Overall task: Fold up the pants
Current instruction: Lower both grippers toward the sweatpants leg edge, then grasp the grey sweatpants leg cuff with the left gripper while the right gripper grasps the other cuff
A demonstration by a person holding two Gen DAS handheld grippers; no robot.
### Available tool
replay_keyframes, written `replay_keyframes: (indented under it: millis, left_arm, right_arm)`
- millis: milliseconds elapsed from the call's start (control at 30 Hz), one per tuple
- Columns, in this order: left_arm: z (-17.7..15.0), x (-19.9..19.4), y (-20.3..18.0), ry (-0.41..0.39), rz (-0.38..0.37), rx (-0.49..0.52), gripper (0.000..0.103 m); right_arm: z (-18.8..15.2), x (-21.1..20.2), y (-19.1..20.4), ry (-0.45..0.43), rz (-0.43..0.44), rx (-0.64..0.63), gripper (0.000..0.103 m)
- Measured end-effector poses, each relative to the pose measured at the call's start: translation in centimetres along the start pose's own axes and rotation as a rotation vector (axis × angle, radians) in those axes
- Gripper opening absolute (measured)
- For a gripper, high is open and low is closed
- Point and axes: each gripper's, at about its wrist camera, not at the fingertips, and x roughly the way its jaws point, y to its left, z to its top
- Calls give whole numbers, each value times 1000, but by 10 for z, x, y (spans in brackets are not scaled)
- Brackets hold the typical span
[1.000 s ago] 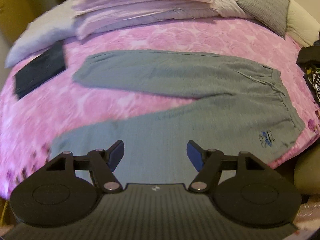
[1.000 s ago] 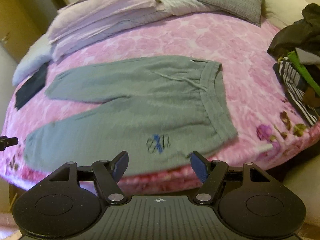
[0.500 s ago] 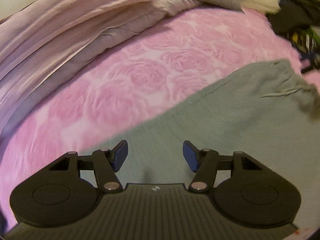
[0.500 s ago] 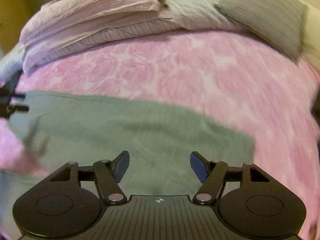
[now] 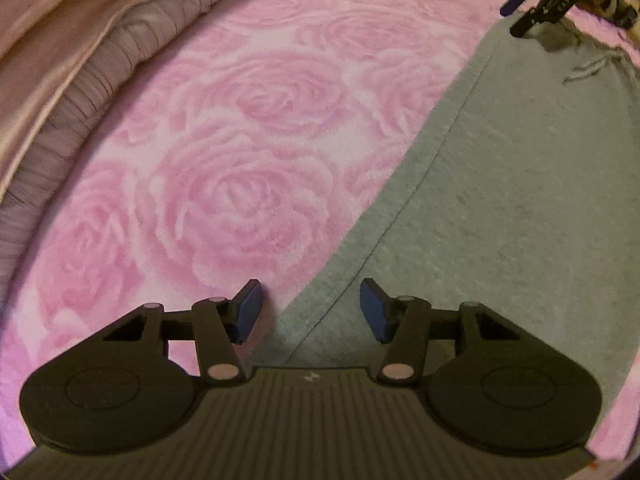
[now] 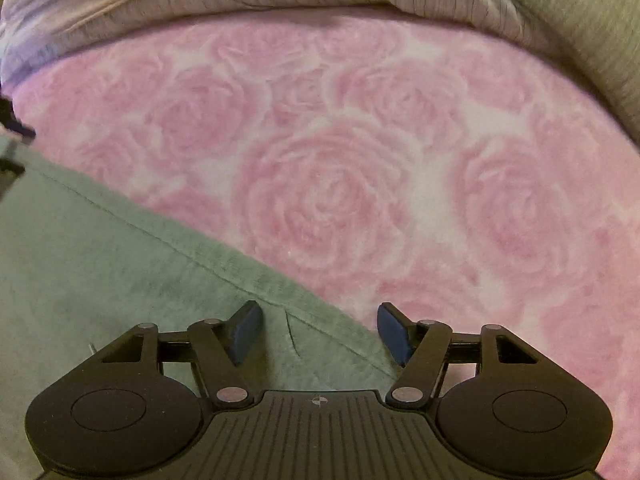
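Note:
Grey sweatpants (image 5: pixel 500 184) lie flat on a pink rose-patterned blanket (image 5: pixel 248 168). In the left wrist view my left gripper (image 5: pixel 310 312) is open, low over the far seamed edge of a pant leg, with that edge running between its blue pads. The right gripper (image 5: pixel 536 8) shows at the top right of that view, by the waistband drawstring. In the right wrist view my right gripper (image 6: pixel 318 334) is open and straddles the far edge of the grey sweatpants (image 6: pixel 100 264) near the waist. The left gripper's tips (image 6: pixel 12 148) peek in at the left edge.
Folded pale pink and striped bedding (image 5: pixel 80 52) lies piled along the far side of the bed. A grey ribbed pillow (image 6: pixel 580 20) sits at the far right. Pink blanket (image 6: pixel 360 160) stretches between the pants and the bedding.
Both grippers have dropped from a high view of the whole pants to close over the far edge, the left at the leg and the right near the waist. Both stayed open.

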Motion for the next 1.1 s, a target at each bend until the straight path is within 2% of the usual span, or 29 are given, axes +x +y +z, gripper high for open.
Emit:
replay_keyframes:
  millis: [33,67,100,133,167,200,333,433,533,600,667,733,767,800,867,933,967,1033,1100]
  left_arm:
    - [0,1,-1,3,-9,3,43]
    - [1,1,-3,6,-19,15,32]
    - [2,0,-6,10,-29,24,22]
    - [3,-2,-12,12,-17,35,19]
    - [3,-4,-20,14,20,57,11]
    - [2,-7,-28,8,64,70,7]
    - [-17,-42,-61,-80,247,-59,7]
    - [-40,-92,-110,-144,365,-173,7]
    - [-74,-146,-173,-177,431,-289,6]
    - [-100,-176,-223,-158,458,-337,6]
    - [-127,-196,-273,-108,461,-391,6]
    - [-150,-203,-314,-45,431,-445,6]
    - [-162,-200,-334,16,410,-478,6]
    - [-171,-196,-349,69,406,-503,6]
    - [-189,-191,-373,144,357,-575,10]
    - [-197,-200,-384,138,346,-648,11]
    - [-198,-209,-384,112,345,-696,12]
    - [-200,-222,-378,66,351,-777,15]
    - [-201,-231,-359,28,384,-838,16]
  right_arm:
    - [-1,-1,-2,3,21,15,48]
    - [-2,-3,-1,2,57,19,39]
    - [-3,-6,2,5,70,10,21]
    - [-4,-9,8,6,64,-15,11]
    - [-7,-14,18,-1,39,-65,10]
    - [-11,-20,27,-10,11,-104,8]
    - [-38,-69,70,-147,-148,-233,7]
    - [-78,-127,113,-292,-262,-343,7]
    - [-138,-182,157,-380,-338,-445,7]
    - [-184,-209,182,-388,-348,-482,7]
    - [-234,-231,197,-359,-309,-472,7]
    - [-277,-234,208,-272,-287,-463,8]
    - [-300,-232,213,-221,-284,-451,9]
    - [-317,-226,216,-149,-277,-438,15]
    - [-346,-212,213,-12,-268,-354,18]
    - [-357,-214,197,30,-239,-172,23]
    - [-358,-222,182,0,-219,-22,24]
    - [-356,-236,146,-84,-173,290,33]
    - [-354,-241,106,-175,-91,620,38]
